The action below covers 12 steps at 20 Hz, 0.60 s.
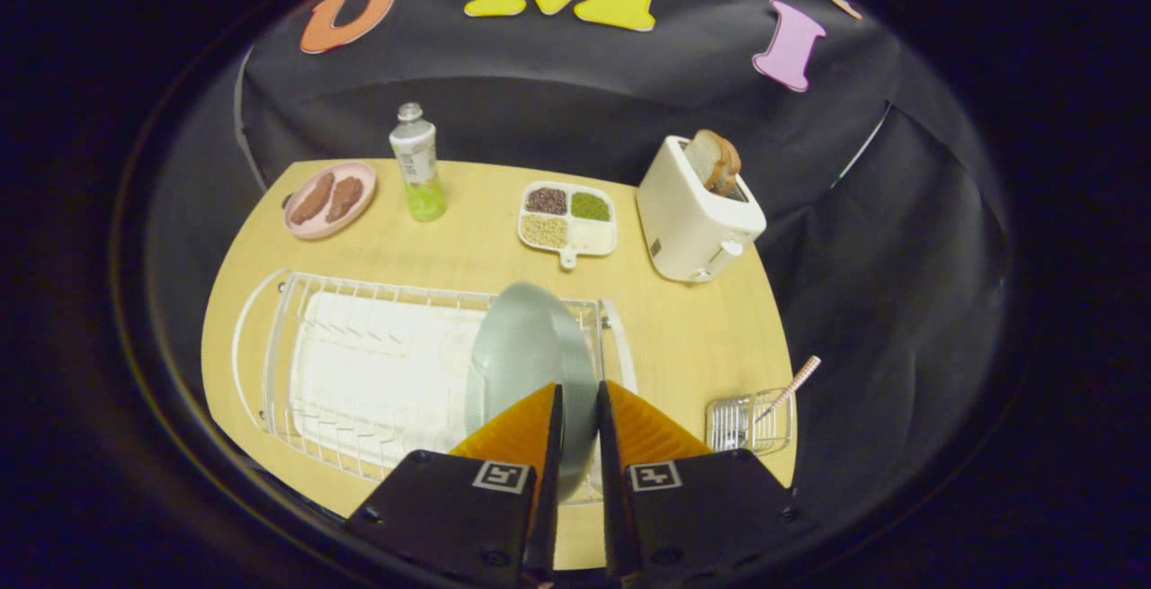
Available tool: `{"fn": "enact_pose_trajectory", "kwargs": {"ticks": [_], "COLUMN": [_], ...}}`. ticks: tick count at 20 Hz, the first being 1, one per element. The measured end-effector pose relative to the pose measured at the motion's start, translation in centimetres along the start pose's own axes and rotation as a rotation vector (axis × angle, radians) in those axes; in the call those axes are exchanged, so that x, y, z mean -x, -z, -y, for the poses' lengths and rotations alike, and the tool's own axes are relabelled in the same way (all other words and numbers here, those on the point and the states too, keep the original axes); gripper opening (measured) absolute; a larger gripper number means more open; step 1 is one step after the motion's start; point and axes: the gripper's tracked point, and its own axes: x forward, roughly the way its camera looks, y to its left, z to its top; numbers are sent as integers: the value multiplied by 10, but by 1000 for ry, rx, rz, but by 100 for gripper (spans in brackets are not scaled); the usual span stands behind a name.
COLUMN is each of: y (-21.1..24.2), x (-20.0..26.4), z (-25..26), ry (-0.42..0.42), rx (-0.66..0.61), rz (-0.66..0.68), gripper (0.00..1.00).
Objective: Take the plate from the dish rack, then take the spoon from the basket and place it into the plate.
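Note:
A pale grey-green plate (526, 346) stands on edge at the right end of the white wire dish rack (360, 364). My gripper (580, 391) is shut on the plate, its two fingers pressing the near rim from both sides. To the right of the fingers, a small wire basket (748, 423) sits near the table's front right corner. A spoon with a pink checked handle (793, 384) leans out of it toward the right.
On the wooden table (683, 337) beyond the rack stand a white toaster (694, 216) with bread slices, a divided tray of grains (568, 218), a bottle with green liquid (416, 162) and a pink plate with brown food (329, 199). Bare tabletop lies between rack and toaster.

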Motion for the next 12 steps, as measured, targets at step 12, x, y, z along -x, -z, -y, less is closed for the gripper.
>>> {"fn": "enact_pose_trajectory", "kwargs": {"ticks": [12], "y": [-2], "x": [18], "z": [-4], "ry": [322], "rx": [73], "rz": [44], "gripper": [11]}}
